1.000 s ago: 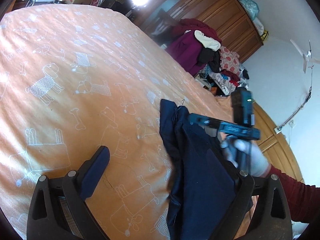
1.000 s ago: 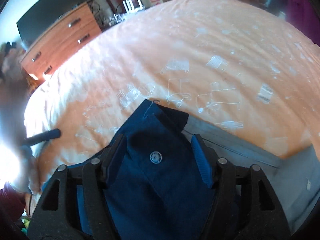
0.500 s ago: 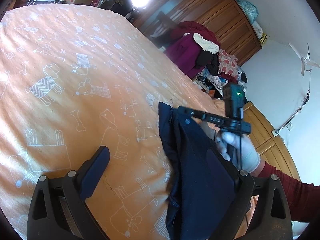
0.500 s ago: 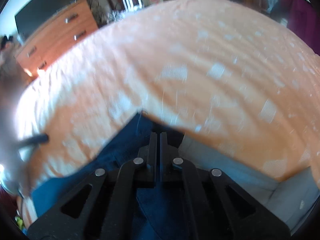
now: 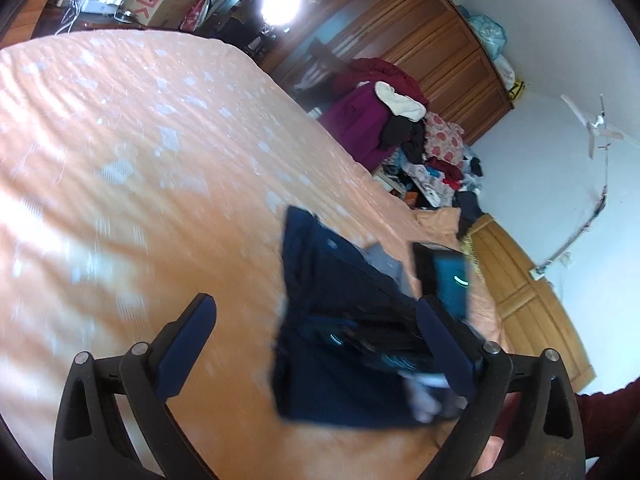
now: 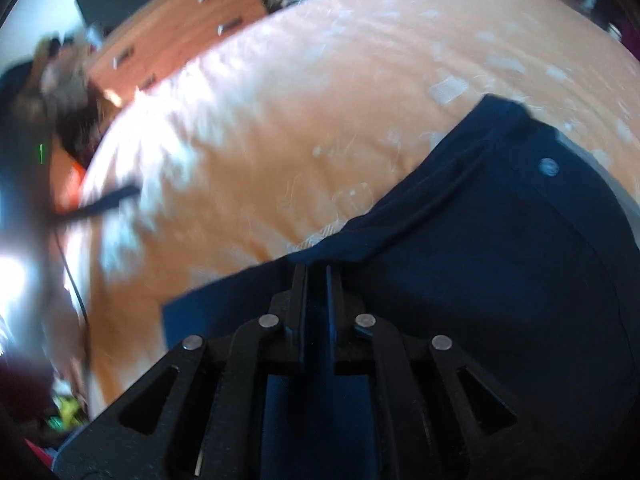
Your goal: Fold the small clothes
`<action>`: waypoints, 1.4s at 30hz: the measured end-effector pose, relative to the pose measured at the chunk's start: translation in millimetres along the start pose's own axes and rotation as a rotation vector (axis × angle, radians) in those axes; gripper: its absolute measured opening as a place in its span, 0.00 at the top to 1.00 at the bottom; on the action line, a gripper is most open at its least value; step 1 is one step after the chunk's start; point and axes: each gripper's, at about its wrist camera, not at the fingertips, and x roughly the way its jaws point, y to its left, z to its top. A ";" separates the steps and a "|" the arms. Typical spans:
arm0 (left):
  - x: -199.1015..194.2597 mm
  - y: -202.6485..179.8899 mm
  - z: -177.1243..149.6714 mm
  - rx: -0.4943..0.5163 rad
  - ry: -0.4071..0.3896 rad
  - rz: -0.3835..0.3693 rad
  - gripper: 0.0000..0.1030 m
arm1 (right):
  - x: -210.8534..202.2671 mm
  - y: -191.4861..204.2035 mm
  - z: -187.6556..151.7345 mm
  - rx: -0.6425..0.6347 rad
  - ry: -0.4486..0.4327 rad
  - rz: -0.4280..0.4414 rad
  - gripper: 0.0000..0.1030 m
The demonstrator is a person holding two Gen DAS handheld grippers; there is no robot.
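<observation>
A small navy garment (image 5: 340,320) with a snap button (image 6: 548,166) lies on the orange bedspread (image 5: 140,184). In the right wrist view my right gripper (image 6: 316,280) is shut on the garment's near edge (image 6: 500,260), and cloth fills the space between its jaws. From the left wrist view the right gripper (image 5: 440,280) shows as a blur over the garment. My left gripper (image 5: 316,340) stands open just above the bed, its right finger (image 5: 444,344) over the navy cloth, its left finger over bare bedspread, holding nothing.
A grey cloth (image 5: 380,256) peeks out from under the navy garment. A pile of clothes (image 5: 384,120) sits past the bed's far edge before wooden wardrobes (image 5: 420,40). A wooden dresser (image 6: 180,32) stands beyond the bed in the right wrist view.
My right gripper has shut on the navy garment's edge and swung across with it, pulling the cloth over. The left gripper has stayed open and shifted a little.
</observation>
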 end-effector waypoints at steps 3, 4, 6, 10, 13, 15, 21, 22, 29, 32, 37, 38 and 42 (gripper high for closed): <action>-18.2 -8.4 -19.4 -0.031 0.012 -0.012 0.00 | -26.0 -1.7 -8.4 0.023 -0.090 -0.002 0.73; -21.9 -8.8 -26.6 -0.057 0.018 -0.033 0.00 | -23.7 -4.1 -13.7 0.033 -0.077 -0.022 0.64; -21.3 -11.2 -42.2 -0.097 0.040 -0.061 0.00 | -6.5 -14.6 -23.3 0.076 -0.015 -0.025 0.63; -0.6 -27.0 -69.4 -0.119 0.134 -0.092 0.00 | -27.9 -11.9 -18.8 0.123 -0.060 -0.065 0.66; 12.7 -45.8 -84.6 -0.114 0.183 -0.135 0.00 | -82.5 8.3 -28.9 0.134 -0.192 -0.045 0.64; 19.0 -46.7 -90.2 -0.139 0.190 -0.101 0.00 | -114.7 18.2 -46.0 0.153 -0.251 -0.052 0.57; 27.5 -33.9 -97.1 -0.241 0.139 -0.033 0.00 | -157.6 21.1 -101.7 0.245 -0.293 -0.089 0.53; 29.9 -33.6 -95.5 -0.243 0.129 -0.020 0.00 | -159.1 18.7 -106.1 0.261 -0.293 -0.089 0.52; 55.8 -27.9 -80.0 -0.224 0.089 0.034 0.01 | -154.2 14.0 -120.8 0.299 -0.300 -0.068 0.52; 67.8 -23.9 -71.1 -0.252 0.071 0.040 0.01 | -151.0 14.6 -118.8 0.294 -0.312 -0.053 0.52; 90.9 -23.1 -62.2 -0.236 0.044 0.098 0.01 | -147.9 12.8 -119.8 0.295 -0.321 -0.039 0.52; 94.0 -22.4 -61.0 -0.236 0.028 0.113 0.00 | -147.4 11.5 -120.8 0.296 -0.324 -0.041 0.52; 97.5 -18.0 -57.6 -0.324 -0.044 0.176 0.00 | -147.8 6.3 -125.5 0.313 -0.326 -0.044 0.51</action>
